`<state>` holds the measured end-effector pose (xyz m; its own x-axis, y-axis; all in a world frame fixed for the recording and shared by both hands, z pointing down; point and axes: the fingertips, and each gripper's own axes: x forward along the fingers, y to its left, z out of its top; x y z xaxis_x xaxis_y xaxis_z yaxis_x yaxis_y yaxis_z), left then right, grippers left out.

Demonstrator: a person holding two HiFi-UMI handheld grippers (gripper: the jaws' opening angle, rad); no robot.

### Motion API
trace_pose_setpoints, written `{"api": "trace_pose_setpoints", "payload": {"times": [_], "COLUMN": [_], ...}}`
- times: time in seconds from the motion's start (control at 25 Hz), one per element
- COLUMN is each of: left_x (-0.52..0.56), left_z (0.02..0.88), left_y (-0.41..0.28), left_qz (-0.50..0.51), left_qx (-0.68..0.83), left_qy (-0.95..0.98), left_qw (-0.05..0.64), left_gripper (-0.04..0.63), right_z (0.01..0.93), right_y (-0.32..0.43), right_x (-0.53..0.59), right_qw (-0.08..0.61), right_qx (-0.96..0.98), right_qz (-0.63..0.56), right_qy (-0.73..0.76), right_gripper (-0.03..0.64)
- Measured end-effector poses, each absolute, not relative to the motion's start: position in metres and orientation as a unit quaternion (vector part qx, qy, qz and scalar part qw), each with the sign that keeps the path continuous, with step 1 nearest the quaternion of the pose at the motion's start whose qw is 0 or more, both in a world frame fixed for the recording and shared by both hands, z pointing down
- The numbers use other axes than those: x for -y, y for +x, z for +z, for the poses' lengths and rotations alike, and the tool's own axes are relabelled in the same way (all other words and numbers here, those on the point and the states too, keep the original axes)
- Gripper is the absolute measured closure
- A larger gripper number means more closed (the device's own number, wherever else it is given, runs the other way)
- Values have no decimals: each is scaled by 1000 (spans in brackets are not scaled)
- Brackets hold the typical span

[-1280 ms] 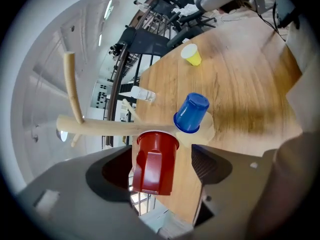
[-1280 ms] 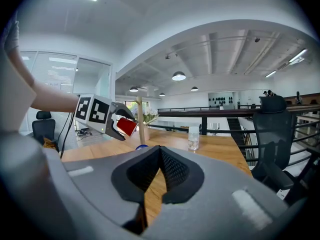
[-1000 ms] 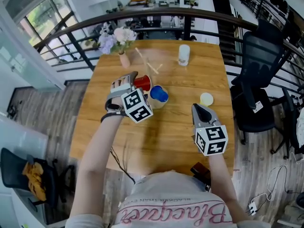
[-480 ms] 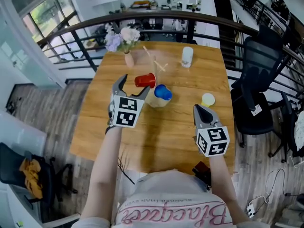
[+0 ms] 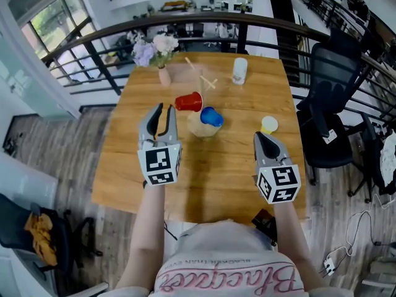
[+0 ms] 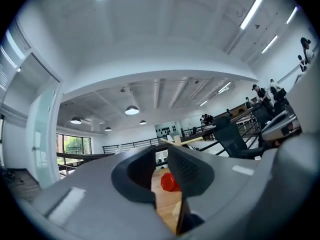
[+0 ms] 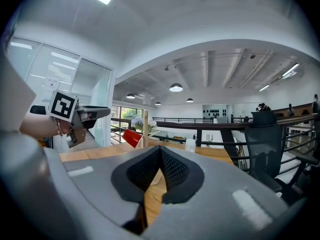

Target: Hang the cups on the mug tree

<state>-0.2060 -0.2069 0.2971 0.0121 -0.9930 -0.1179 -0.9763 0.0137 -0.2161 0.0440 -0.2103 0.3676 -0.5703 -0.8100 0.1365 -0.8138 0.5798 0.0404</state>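
Wooden table (image 5: 229,172) bearing the mug tree (image 5: 199,127) near its middle, with a red cup (image 5: 189,101) and a blue cup (image 5: 211,116) hung on its pegs. Yellow cup (image 5: 268,125) on the tabletop to the right of the tree, apart from it. White cup (image 5: 239,70) near the far edge.

Left gripper (image 5: 163,110) raised just left of the red cup, jaws closing to a narrow gap with nothing between them, the red cup showing beyond the gap. Right gripper (image 5: 266,140) just nearer than the yellow cup, jaws pressed together and empty.

Flower vase (image 5: 162,73) at the far left corner. Black railing (image 5: 185,20) behind the table, black office chair (image 5: 331,67) to the right, plank floor (image 5: 55,141) below.
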Motion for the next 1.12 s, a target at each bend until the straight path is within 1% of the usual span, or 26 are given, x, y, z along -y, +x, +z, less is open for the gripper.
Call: {"api": "trace_pose_setpoints", "payload": {"times": [0.04, 0.08, 0.12, 0.16, 0.68, 0.92, 1.12], "left_x": [204, 202, 200, 198, 191, 190, 194], "left_z": [295, 294, 294, 294, 297, 300, 308], "left_y": [-208, -209, -211, -212, -209, -185, -155], "left_qz": [-31, -26, -23, -21, 7, 16, 7], "left_qx": [-705, -706, -706, -705, -662, -633, -602], "left_qy": [-698, -696, -695, -697, -738, -764, -787], "left_qw": [124, 129, 131, 133, 131, 128, 130], "left_gripper": [530, 557, 579, 583, 583, 583, 581], "right_z": [365, 362, 359, 357, 336, 335, 339], "right_y": [44, 45, 45, 45, 46, 52, 69], "right_x": [209, 208, 207, 207, 188, 175, 172], "right_qw": [67, 65, 65, 66, 86, 100, 100], "right_qx": [884, 883, 881, 880, 852, 840, 829], "right_qz": [9, 5, 1, -4, -49, -73, -68], "right_qy": [462, 465, 468, 471, 513, 529, 546], "right_gripper": [615, 615, 615, 615, 615, 615, 615]}}
